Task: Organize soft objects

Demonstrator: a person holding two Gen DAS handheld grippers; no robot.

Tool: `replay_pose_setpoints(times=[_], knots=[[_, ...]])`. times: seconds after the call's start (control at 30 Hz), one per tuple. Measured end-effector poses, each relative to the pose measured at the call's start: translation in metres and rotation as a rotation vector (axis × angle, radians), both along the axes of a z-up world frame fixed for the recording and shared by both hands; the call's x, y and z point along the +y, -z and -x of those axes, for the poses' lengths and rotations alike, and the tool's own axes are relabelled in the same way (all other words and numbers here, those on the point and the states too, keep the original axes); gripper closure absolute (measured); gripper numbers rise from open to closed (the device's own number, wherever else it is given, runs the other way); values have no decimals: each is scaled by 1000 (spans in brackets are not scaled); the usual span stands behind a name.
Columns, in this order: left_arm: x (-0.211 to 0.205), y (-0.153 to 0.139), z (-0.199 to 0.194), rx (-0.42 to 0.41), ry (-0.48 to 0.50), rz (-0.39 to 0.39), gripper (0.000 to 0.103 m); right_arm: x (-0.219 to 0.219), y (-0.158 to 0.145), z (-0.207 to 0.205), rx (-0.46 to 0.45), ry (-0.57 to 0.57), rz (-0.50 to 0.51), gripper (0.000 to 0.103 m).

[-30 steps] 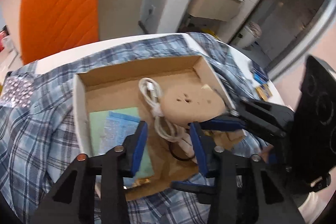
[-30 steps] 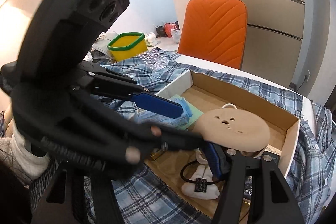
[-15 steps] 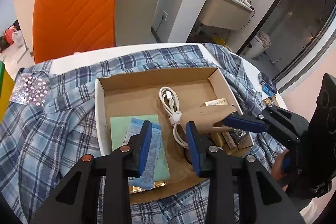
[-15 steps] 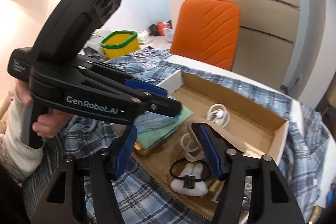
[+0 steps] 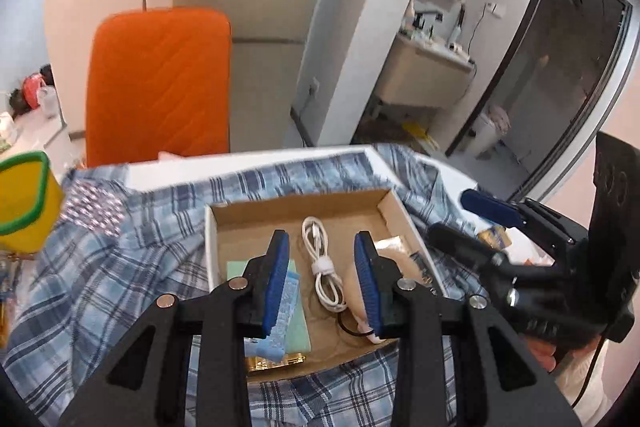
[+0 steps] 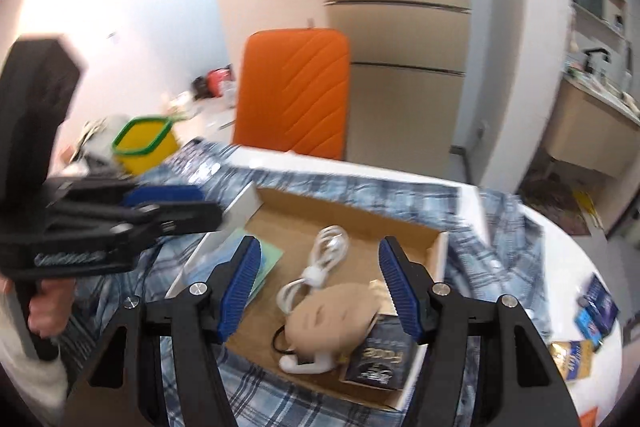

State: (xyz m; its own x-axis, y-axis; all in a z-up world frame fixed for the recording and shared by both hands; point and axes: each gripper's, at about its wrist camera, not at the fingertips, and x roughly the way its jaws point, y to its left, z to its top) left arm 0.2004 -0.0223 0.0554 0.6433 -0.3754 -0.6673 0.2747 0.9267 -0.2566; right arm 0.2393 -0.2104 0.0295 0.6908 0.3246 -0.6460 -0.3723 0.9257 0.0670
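Released since a second ago, the tan round soft pad [image 6: 332, 319] lies lower centre in my shallow cardboard box [image 6: 352, 215]; both the left gripper [image 5: 322, 281] and right gripper [image 6: 320, 287] hang empty, jaws parted.

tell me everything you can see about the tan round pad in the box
The tan round pad looks like a soft, matte puff, oval from this angle, with a few small dents on its upper face. It lies free in the near right part of the open cardboard box, tilted, overlapping the coiled white cable and leaning on a black packet. A small white item and a black loop stick out beneath it. Neither gripper touches it.
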Motion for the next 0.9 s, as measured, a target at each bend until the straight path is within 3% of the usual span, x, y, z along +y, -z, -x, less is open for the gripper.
replay_pose_setpoints(times=[0.17, 0.2, 0.3, 0.4, 0.43, 0.53, 0.57, 0.7, 0.9], knots=[[2, -28, 38, -170, -27, -35, 70, -18, -20, 38, -116, 151, 57, 39], [0, -33, 46, -212, -32, -49, 63, -20, -22, 45, -128, 167, 62, 39], [-1, -43, 75, -351, -88, -80, 26, -29, -33, 73, -185, 224, 49, 39], [-2, -51, 107, -492, -152, -86, 2, -37, -48, 106, -281, 275, 15, 19], [-2, -52, 120, -554, -162, -76, 0, -41, -54, 121, -339, 296, -3, 13], [-6, -51, 147, -660, -182, -102, 0, -42, -64, 147, -422, 303, -20, 10], [-8, -49, 155, -685, -177, -117, 0, -41, -65, 154, -437, 291, -24, 1], [-10, -34, 172, -739, -184, -141, 0, -37, -62, 183, -530, 284, -30, 0], [-5, 2, 187, -739, -216, -126, 0, -26, -32, 211, -609, 314, 6, 0]])
